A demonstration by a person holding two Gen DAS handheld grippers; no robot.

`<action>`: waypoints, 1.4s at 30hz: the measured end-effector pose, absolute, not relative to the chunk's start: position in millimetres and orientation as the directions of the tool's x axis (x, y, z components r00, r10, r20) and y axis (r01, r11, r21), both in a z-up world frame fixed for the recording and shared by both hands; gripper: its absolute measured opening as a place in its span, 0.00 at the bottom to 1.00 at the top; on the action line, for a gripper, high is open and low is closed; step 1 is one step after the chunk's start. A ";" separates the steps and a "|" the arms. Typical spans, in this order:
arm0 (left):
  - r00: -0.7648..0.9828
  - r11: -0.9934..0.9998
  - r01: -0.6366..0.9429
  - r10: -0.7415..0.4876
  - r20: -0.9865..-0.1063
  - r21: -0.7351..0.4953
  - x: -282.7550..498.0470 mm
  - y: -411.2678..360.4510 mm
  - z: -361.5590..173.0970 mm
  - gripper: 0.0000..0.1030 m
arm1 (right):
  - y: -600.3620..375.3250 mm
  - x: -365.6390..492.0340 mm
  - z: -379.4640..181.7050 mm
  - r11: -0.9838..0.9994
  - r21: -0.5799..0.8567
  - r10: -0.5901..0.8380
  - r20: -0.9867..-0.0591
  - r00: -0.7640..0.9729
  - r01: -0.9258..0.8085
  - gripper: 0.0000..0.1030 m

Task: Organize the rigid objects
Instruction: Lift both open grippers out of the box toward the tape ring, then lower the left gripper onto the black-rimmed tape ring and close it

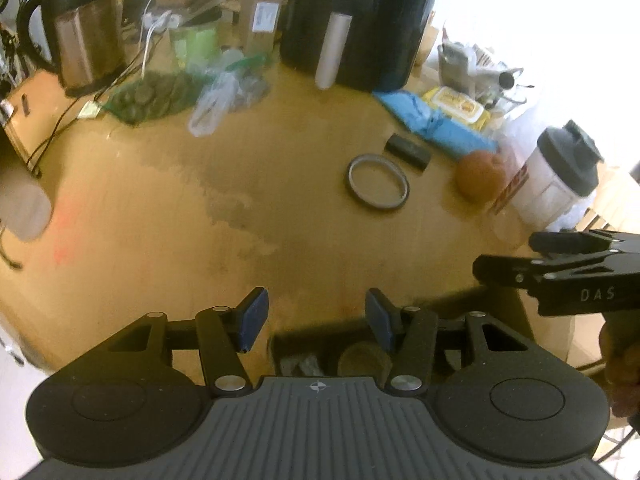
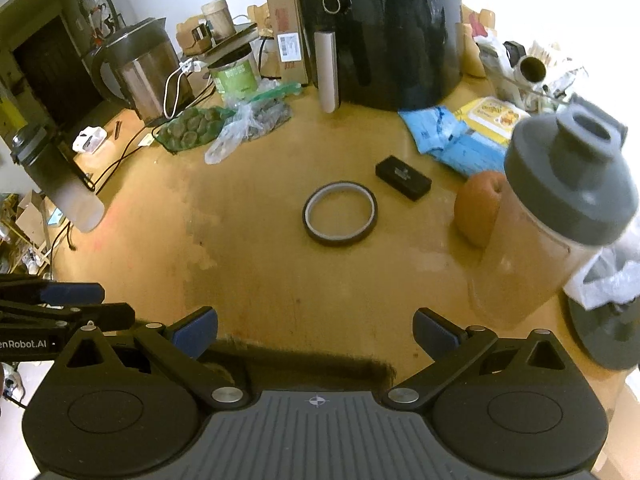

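Note:
A dark tape ring [image 1: 377, 182] [image 2: 340, 213] lies flat on the wooden table [image 1: 200, 220] [image 2: 260, 272]. Just behind it is a small black box [image 1: 408, 151] [image 2: 403, 177]. To the right stand an orange fruit [image 1: 480, 176] [image 2: 478, 208] and a shaker bottle [image 1: 560, 176] [image 2: 560, 208] with a grey lid. My left gripper [image 1: 318, 320] [image 2: 114, 304] hovers open over the table's near edge, nothing between its blue pads. My right gripper [image 2: 316, 332] [image 1: 508, 256] is beside it, open wider and empty. Both are well short of the ring.
At the back stand a black air fryer [image 1: 360, 20] [image 2: 380, 32], a steel kettle [image 1: 84, 40] [image 2: 140, 64] with cables, and plastic bags. A blue packet [image 1: 436, 124] [image 2: 448, 136] and yellow wipes pack [image 2: 492, 114] lie back right. A dark bin [image 1: 328, 354] sits below the near edge.

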State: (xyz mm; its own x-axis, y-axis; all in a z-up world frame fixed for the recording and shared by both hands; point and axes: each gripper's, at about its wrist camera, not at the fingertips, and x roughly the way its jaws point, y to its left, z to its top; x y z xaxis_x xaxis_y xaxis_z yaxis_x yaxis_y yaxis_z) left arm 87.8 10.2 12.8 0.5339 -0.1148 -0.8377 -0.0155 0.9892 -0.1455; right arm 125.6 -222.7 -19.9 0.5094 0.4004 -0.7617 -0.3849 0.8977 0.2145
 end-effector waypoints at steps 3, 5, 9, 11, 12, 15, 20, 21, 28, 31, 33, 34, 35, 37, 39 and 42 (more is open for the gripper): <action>0.558 0.989 -0.002 -0.120 -0.821 -0.146 101.3 12.2 22.1 0.51 | -219.2 135.4 -12.2 0.898 0.205 0.396 -0.760 0.515 -0.389 1.00; 0.572 0.990 0.003 -0.119 -0.812 -0.144 111.1 13.1 28.1 0.51 | -216.8 143.3 -6.2 0.899 0.199 0.395 -0.756 0.522 -0.391 1.00; 0.594 0.990 0.017 -0.121 -0.795 -0.138 125.3 13.9 36.7 0.51 | -214.0 152.8 2.5 0.901 0.193 0.392 -0.746 0.539 -0.388 1.00; 0.598 0.991 0.026 -0.123 -0.792 -0.135 130.7 13.9 37.5 0.51 | -212.9 154.5 3.1 0.904 0.192 0.389 -0.742 0.545 -0.383 1.00; 0.597 0.991 0.032 -0.126 -0.793 -0.133 133.6 13.2 36.7 0.51 | -213.2 154.9 2.2 0.904 0.196 0.390 -0.742 0.546 -0.379 1.00; 0.591 0.991 0.043 -0.127 -0.797 -0.125 139.4 12.5 32.0 0.51 | -214.5 155.3 -2.9 0.907 0.209 0.390 -0.746 0.540 -0.366 1.00; 0.571 0.991 0.067 -0.136 -0.810 -0.118 147.5 10.1 22.0 0.51 | -222.5 152.3 -12.7 0.913 0.228 0.385 -0.755 0.531 -0.338 1.00; 0.565 0.990 0.077 -0.140 -0.813 -0.118 149.9 9.1 19.4 0.51 | -224.5 152.2 -14.5 0.915 0.233 0.384 -0.757 0.528 -0.330 1.00; 0.544 0.988 0.130 -0.146 -0.827 -0.088 163.9 1.0 4.0 0.51 | -239.2 149.3 -26.2 0.928 0.252 0.363 -0.773 0.521 -0.274 1.00; 0.534 0.984 0.164 -0.151 -0.832 -0.073 172.2 -3.4 -2.1 0.51 | -244.1 149.8 -29.1 0.932 0.256 0.355 -0.778 0.518 -0.255 1.00; 0.524 0.982 0.182 -0.146 -0.839 -0.057 178.3 -7.0 -6.1 0.51 | -246.6 151.0 -29.0 0.936 0.254 0.347 -0.780 0.521 -0.243 1.00; 0.519 0.979 0.196 -0.151 -0.841 -0.055 181.0 -8.8 -7.7 0.51 | -248.0 151.6 -28.6 0.938 0.254 0.344 -0.779 0.524 -0.238 1.00; 0.515 0.976 0.211 -0.159 -0.842 -0.055 183.6 -10.7 -9.3 0.51 | -249.5 152.3 -28.2 0.938 0.255 0.342 -0.778 0.527 -0.233 1.00; 0.509 0.970 0.238 -0.164 -0.845 -0.045 189.2 -14.8 -13.2 0.51 | -251.7 153.6 -27.6 0.941 0.256 0.336 -0.778 0.532 -0.220 1.00; 0.501 0.963 0.267 -0.169 -0.849 -0.034 194.9 -18.7 -17.9 0.51 | -254.8 154.6 -28.2 0.944 0.258 0.330 -0.778 0.534 -0.208 1.00; 0.485 0.956 0.291 -0.181 -0.855 -0.038 202.6 -22.6 -25.3 0.56 | -259.5 155.8 -30.2 0.948 0.256 0.317 -0.784 0.533 -0.188 1.00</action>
